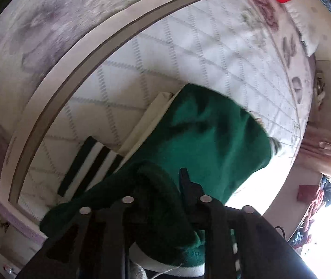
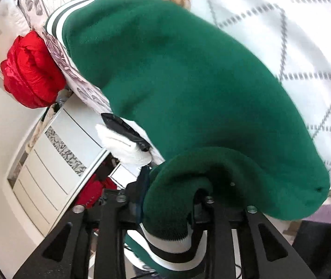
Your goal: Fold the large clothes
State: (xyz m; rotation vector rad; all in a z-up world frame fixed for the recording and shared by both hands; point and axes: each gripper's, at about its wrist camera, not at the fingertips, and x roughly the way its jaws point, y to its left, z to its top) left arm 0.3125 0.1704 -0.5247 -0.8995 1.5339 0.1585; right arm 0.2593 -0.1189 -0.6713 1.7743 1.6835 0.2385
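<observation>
Though logo-free, green jacket (image 2: 188,74), striped cuffs (image 1: 91,165)

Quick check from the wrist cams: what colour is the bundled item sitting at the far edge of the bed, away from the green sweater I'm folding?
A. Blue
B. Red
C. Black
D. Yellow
B: a bright red bundle lies at the bed's edge beyond the green sweater.

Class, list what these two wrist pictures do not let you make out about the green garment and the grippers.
- Left wrist view: the left gripper has its fingertips buried in the green garment.
- Right wrist view: the right gripper is wrapped in cloth, so its grip is unclear.
- Both views: the garment's lower part is cut off by the frame edge.
</observation>
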